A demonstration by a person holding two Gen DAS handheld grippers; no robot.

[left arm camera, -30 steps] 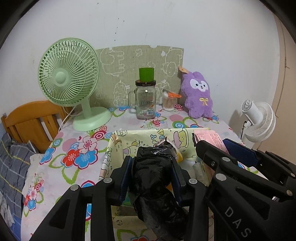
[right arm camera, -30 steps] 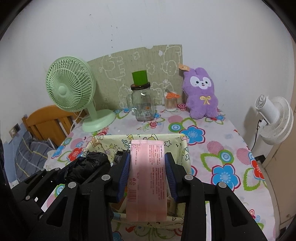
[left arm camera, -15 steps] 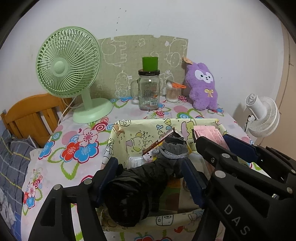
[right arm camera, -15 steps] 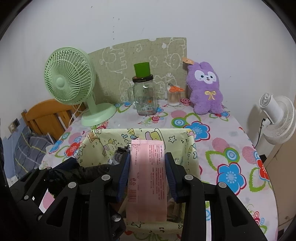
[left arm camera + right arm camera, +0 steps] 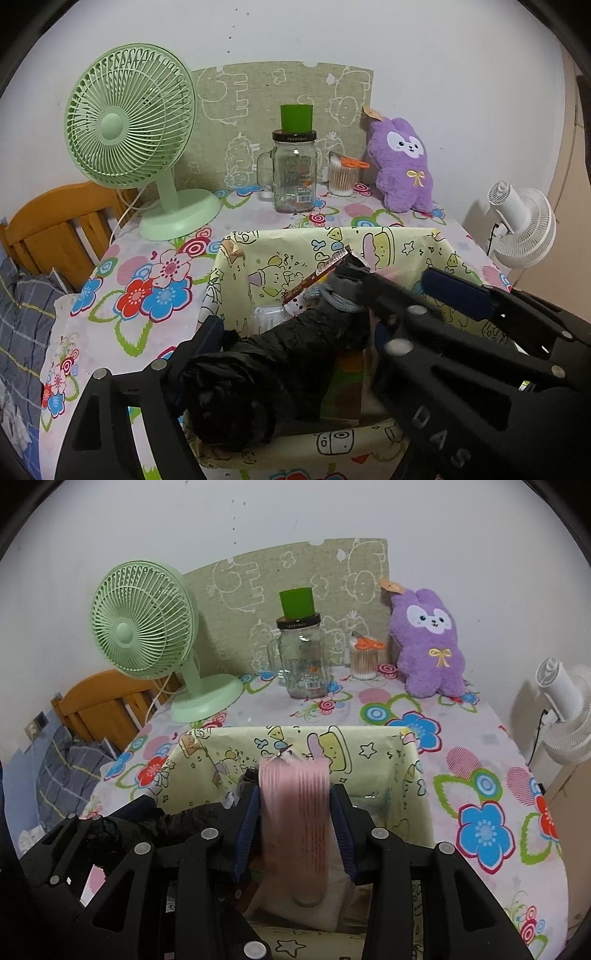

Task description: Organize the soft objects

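Observation:
A yellow cartoon-print fabric basket [image 5: 280, 258] [image 5: 369, 753] stands on the flowered tablecloth, below both grippers. My left gripper [image 5: 295, 328] has its jaws opening wide. A black crumpled bundle [image 5: 258, 369] lies loose between them, draped over the basket's front rim. Its right finger is hidden behind my right gripper [image 5: 406, 284]. In the right wrist view my right gripper [image 5: 295, 801] is opening, and a pink printed packet [image 5: 295, 812] between its blue pads is blurred as it slips into the basket. A purple plush rabbit [image 5: 402, 166] [image 5: 428, 642] sits at the back right against the wall.
A green desk fan [image 5: 129, 122] stands back left. Beside it are a glass jar [image 5: 295, 173] with a green cup on top and a cotton-swab holder [image 5: 341, 177]. A white fan [image 5: 524, 225] stands beyond the table's right edge. A wooden frame [image 5: 48, 229] and plaid bedding lie left.
The left jaws spread wide and let the black bundle drop onto the basket. The right jaws parted and the pink packet began sliding down. Both grippers sank closer to the basket.

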